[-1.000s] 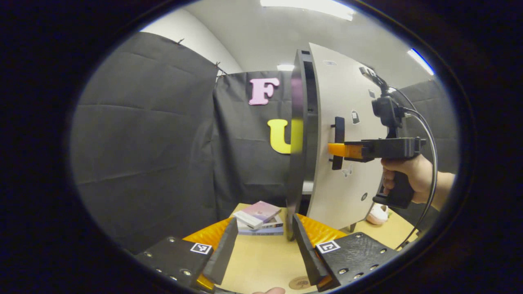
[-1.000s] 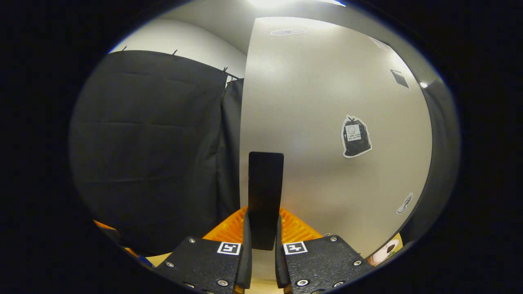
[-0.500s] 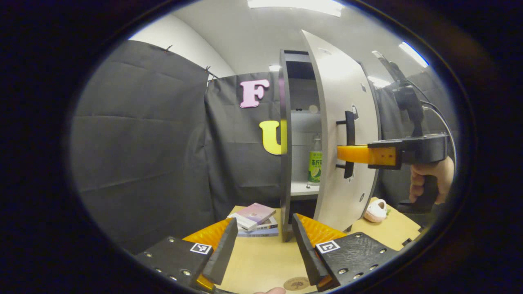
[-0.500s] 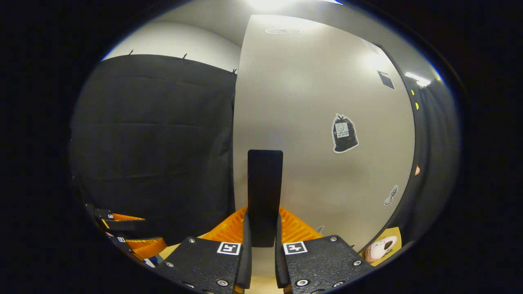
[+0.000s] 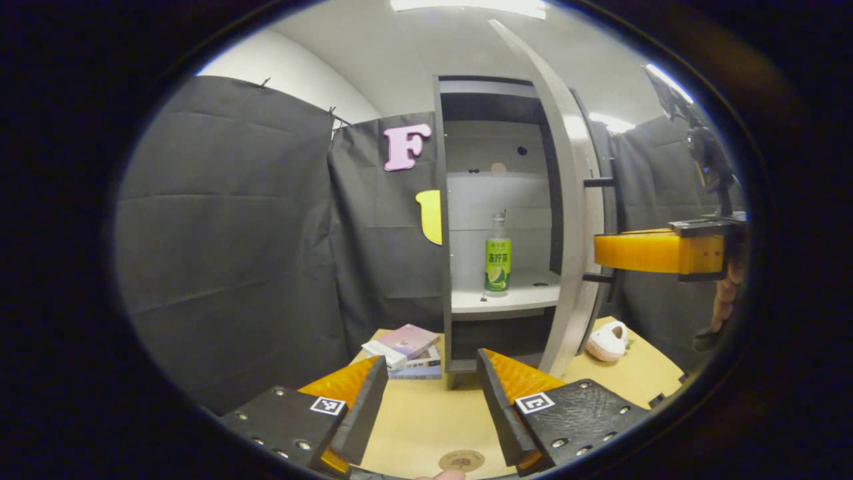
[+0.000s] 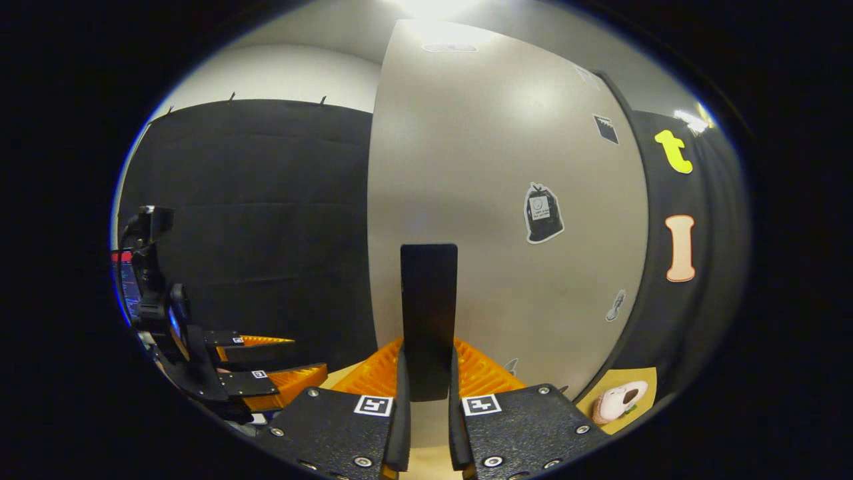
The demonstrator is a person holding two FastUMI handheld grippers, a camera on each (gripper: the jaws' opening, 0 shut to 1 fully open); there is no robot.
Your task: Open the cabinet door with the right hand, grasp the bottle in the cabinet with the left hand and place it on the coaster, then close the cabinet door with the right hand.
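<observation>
The grey cabinet [image 5: 444,220] stands open. A clear bottle [image 5: 497,253] with a green label stands upright on its lower shelf. The door [image 5: 573,200] is swung out to the right, edge-on in the left gripper view. My right gripper [image 6: 428,400] is shut on the door's black vertical handle [image 6: 428,313], and shows farther off as the right gripper [image 5: 656,252] at the door's outer face. My left gripper [image 5: 426,393] hovers open over the table, well short of the bottle, with nothing between its fingers. A round brown coaster [image 5: 462,460] lies on the table just below it.
A stack of books [image 5: 403,343] lies left of the cabinet's foot. A small plush toy [image 5: 608,331] sits on the wooden table [image 5: 426,427] right of the door. The left gripper [image 6: 260,370] and its handle show low at the left in the right gripper view.
The right gripper has pulled the door from nearly shut to wide open, swinging it rightward. The shelf and bottle have come into sight. The left gripper has stayed open, barely moving.
</observation>
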